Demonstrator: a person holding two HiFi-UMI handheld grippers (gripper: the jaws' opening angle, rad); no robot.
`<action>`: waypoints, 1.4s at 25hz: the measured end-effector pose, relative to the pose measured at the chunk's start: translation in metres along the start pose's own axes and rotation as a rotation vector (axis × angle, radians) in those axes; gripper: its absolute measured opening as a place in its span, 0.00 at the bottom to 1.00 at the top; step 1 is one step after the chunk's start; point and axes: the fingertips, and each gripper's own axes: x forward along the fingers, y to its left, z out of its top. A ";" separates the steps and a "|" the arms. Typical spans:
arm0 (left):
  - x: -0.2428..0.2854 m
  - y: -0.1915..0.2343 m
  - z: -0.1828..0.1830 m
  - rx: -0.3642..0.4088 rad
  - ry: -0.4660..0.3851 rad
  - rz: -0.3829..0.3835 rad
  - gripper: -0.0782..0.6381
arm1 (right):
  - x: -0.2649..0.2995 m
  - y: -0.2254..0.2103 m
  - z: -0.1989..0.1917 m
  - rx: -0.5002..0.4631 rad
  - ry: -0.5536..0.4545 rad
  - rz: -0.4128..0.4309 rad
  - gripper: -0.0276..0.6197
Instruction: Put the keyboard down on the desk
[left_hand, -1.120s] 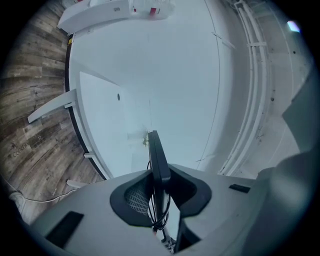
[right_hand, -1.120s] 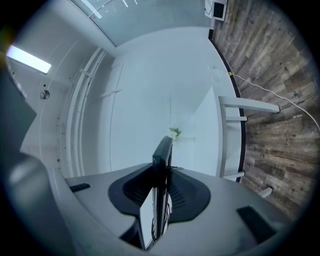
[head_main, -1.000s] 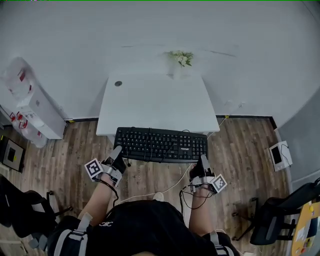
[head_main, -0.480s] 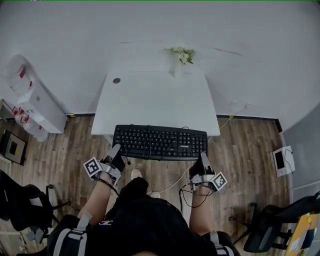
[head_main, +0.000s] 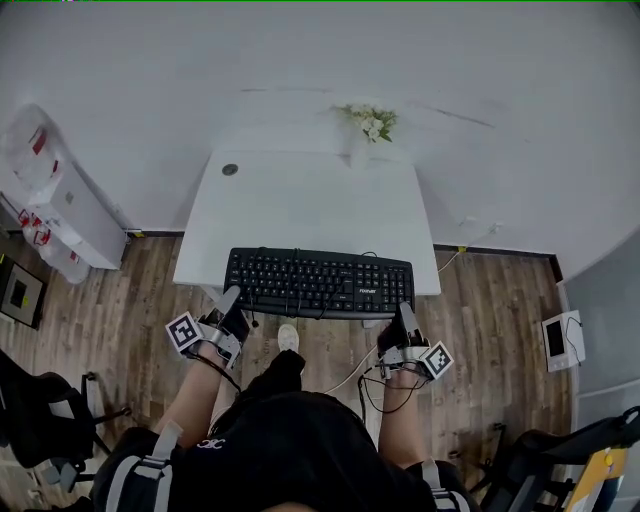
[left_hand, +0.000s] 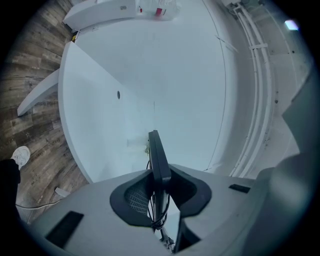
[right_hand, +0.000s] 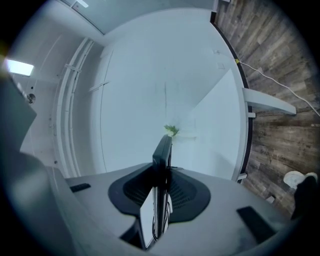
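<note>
A black keyboard hangs level over the near edge of the white desk in the head view. My left gripper is shut on its near left corner and my right gripper is shut on its near right corner. In the left gripper view the keyboard shows edge-on between the jaws, with its black cable looped below it. The right gripper view shows the keyboard edge-on too, pinched between the black pads.
A small vase of white flowers stands at the desk's far edge, and a round cable hole sits at its far left. White boxes stand on the wood floor at left. A white cable trails on the floor.
The keyboard and both grippers have moved forward, so the keyboard now overlaps the desk's near edge. The person has stepped closer to the desk; a foot now shows below the keyboard.
</note>
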 end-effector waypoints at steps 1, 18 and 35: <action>0.008 0.004 0.006 -0.001 -0.005 0.001 0.21 | 0.011 -0.003 0.003 -0.003 0.005 -0.006 0.17; 0.179 0.052 0.132 -0.036 0.007 0.027 0.21 | 0.218 -0.056 0.056 0.021 0.000 -0.058 0.16; 0.267 0.115 0.211 -0.064 0.003 0.126 0.21 | 0.340 -0.122 0.079 0.037 0.049 -0.180 0.16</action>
